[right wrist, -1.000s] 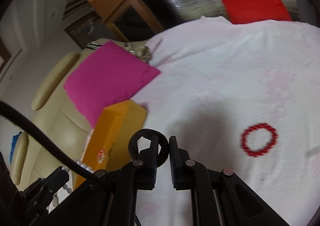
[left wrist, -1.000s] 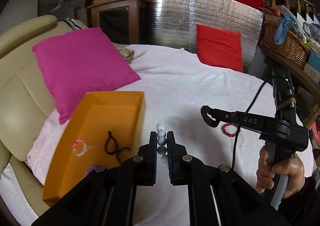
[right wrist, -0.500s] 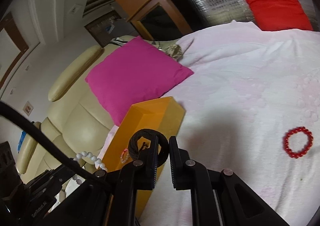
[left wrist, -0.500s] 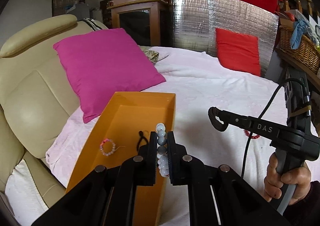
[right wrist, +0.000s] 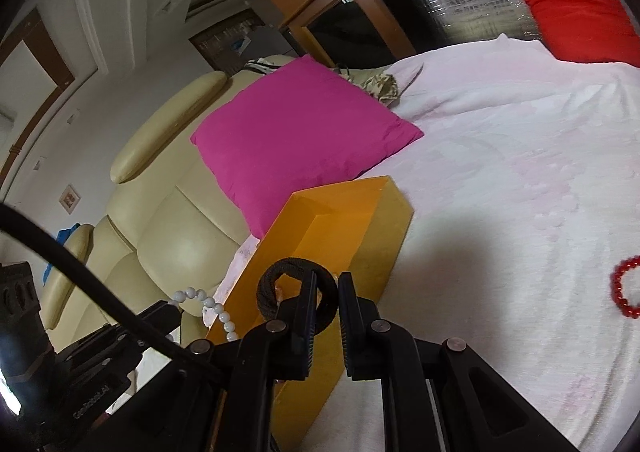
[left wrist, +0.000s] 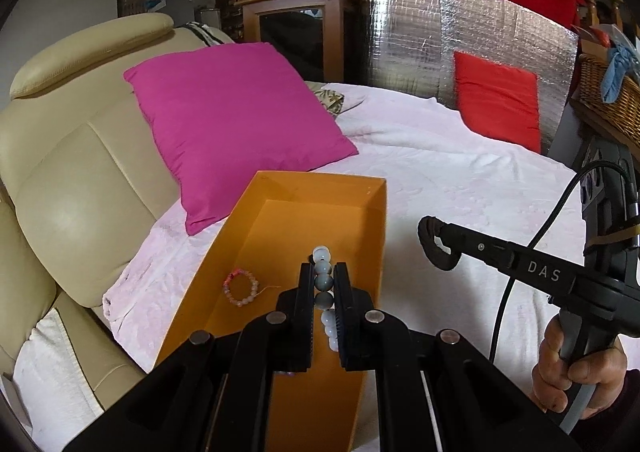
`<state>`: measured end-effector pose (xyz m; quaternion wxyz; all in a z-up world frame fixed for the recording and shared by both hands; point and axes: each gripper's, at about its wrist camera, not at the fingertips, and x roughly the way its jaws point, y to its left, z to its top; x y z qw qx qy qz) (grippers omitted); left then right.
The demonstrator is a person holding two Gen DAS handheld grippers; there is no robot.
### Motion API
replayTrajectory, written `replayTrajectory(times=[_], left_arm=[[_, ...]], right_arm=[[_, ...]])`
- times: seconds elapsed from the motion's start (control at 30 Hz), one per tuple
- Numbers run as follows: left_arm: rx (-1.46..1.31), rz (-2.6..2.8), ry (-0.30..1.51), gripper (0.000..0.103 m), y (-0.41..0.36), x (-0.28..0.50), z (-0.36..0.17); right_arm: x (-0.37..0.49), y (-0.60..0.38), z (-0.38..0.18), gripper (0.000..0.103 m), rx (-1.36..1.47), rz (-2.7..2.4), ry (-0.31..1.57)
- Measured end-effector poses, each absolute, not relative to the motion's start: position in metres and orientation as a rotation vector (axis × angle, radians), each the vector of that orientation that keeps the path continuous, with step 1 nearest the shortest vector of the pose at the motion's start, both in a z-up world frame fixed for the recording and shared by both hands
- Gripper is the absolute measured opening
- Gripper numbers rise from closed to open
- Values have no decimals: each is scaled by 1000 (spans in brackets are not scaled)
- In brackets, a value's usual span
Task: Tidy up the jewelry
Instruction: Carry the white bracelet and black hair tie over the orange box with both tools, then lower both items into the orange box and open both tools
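My left gripper [left wrist: 323, 272] is shut on a pale grey bead bracelet [left wrist: 323, 279] and holds it over the orange box [left wrist: 360, 236]. The beads hang from its tip in the right wrist view [right wrist: 208, 302]. A pink bead bracelet [left wrist: 241, 287] lies on the box floor. My right gripper [right wrist: 327, 284] is shut on a dark braided ring [right wrist: 272, 284], just right of the box's right wall [right wrist: 372, 252]; it shows in the left wrist view [left wrist: 434, 248]. A red bead bracelet [right wrist: 626, 288] lies on the white blanket, far right.
A magenta cushion [left wrist: 236, 124] leans on the cream sofa [left wrist: 68, 172] behind the box. A red cushion [left wrist: 496, 100] stands against a silver foil panel [left wrist: 448, 40]. A wicker basket [left wrist: 608, 96] sits at the right. The white blanket [right wrist: 520, 172] spreads right of the box.
Both grippers have moved left towards the orange box. The left gripper now holds the grey beads over the box instead of beside it. The red bracelet has slid to the frame's right edge.
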<state>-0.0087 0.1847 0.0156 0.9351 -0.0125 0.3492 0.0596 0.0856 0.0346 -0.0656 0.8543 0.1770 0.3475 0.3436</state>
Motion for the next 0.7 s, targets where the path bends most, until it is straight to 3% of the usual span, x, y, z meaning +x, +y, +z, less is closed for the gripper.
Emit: replayTrajectory(times=[0.7], left_arm=[[-72,246,825,9,252,-29,-28]], right_arm=[[61,104,-80,12,189,882,791]])
